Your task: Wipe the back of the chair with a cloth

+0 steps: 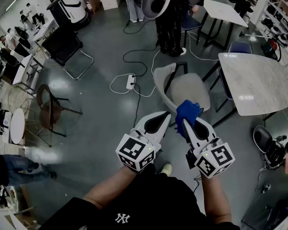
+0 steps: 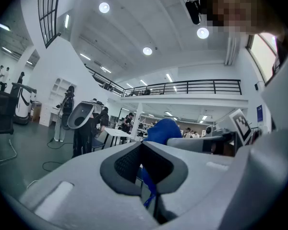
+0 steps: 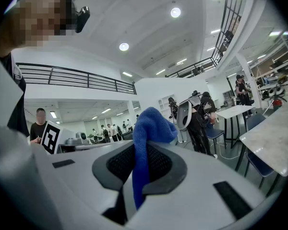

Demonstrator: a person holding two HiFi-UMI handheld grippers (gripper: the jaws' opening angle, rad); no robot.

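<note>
Right hand-held gripper (image 1: 185,123) clamped on blue cloth (image 1: 188,110), held at near edge of grey chair (image 1: 181,86). Left hand-held gripper (image 1: 162,118) jaws together, empty, alongside. Marble-top table (image 1: 254,83) just right of chair; power strip (image 1: 130,82) and cables on floor beyond.

Lab hall: mezzanine (image 2: 192,86), worktables (image 1: 257,83), floor cables (image 1: 134,56).

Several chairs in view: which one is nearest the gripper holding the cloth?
The pale grey shell chair, just ahead of the right gripper and its blue cloth, beside the marble table. The black chair and brown chair stand far left.
</note>
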